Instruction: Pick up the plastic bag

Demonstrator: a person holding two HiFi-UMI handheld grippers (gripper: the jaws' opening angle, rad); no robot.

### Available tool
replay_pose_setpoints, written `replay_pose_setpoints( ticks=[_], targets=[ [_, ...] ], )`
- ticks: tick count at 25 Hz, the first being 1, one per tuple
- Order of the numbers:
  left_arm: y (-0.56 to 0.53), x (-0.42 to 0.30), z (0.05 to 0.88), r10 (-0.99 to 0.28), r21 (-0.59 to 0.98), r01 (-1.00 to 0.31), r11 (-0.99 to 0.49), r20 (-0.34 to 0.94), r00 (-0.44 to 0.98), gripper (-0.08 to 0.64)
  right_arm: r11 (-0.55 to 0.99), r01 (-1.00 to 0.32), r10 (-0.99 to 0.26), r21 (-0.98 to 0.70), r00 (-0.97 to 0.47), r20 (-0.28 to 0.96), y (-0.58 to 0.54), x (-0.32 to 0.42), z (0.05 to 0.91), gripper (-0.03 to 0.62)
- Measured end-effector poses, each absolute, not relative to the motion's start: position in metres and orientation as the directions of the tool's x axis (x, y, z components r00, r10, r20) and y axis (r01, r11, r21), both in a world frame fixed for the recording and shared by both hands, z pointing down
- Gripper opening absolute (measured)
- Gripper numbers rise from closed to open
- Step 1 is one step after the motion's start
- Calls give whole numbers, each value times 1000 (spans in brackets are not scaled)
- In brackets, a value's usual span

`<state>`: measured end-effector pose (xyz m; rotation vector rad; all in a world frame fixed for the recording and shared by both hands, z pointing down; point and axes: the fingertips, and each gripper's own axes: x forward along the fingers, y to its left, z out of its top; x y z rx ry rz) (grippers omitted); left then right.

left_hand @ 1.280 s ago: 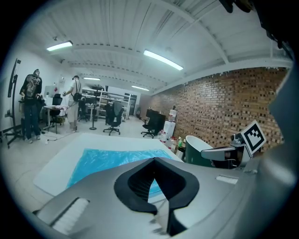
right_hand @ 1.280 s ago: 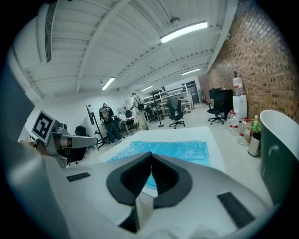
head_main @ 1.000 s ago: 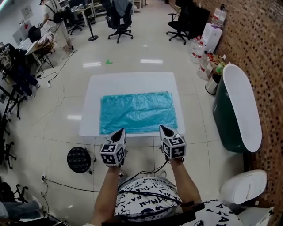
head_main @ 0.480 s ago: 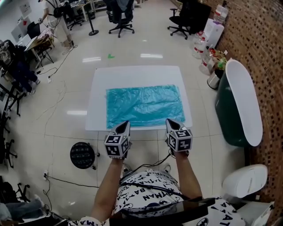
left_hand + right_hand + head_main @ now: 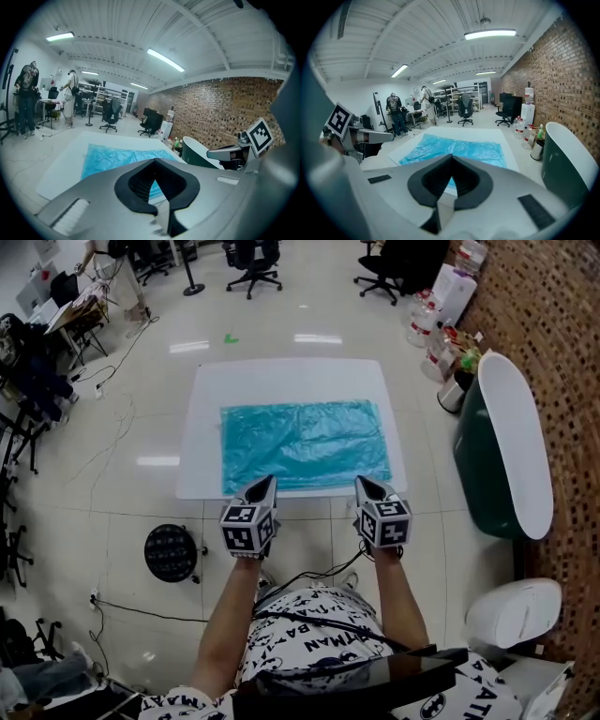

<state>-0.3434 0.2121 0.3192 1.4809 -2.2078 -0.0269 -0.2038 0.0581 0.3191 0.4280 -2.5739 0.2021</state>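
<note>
The plastic bag is a blue, crinkled sheet lying flat on a white mat on the floor. It also shows ahead in the left gripper view and in the right gripper view. My left gripper hovers over the mat's near edge, by the bag's near left corner. Its jaws are shut and empty. My right gripper is level with it by the bag's near right corner, also shut and empty. Neither touches the bag.
A dark green tub with a white lid stands right of the mat, with water bottles behind it. A black round object and cables lie on the floor at the left. Office chairs and desks are at the back.
Both grippers stay shut, side by side at the mat's near edge. Only the head view has shifted a little; the bag lies as before.
</note>
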Motion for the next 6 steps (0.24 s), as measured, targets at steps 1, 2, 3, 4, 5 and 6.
replay_pose_setpoints(
  ticks=[1, 2, 3, 4, 5, 6],
  targets=[
    [212, -342, 321, -875, 278, -865, 417, 379, -300, 0, 939, -338, -260, -60, -814, 519, 58, -202, 320, 0],
    [213, -341, 322, -874, 279, -864, 420, 383, -301, 0, 939, -339, -260, -60, -813, 521, 57, -201, 320, 0],
    [213, -340, 323, -872, 280, -863, 421, 386, -301, 0, 938, -340, -261, -60, -811, 523, 57, -199, 320, 0],
    [213, -340, 323, -871, 278, -863, 422, 388, -301, 0, 938, -342, -262, -61, -811, 524, 56, -199, 320, 0],
    [213, -340, 323, -871, 276, -864, 421, 389, -300, 0, 937, -344, -263, -62, -810, 524, 54, -198, 319, 0],
    [212, -340, 322, -870, 273, -865, 421, 391, -300, 0, 936, -347, -265, -63, -809, 524, 53, -198, 319, 0]
  ],
)
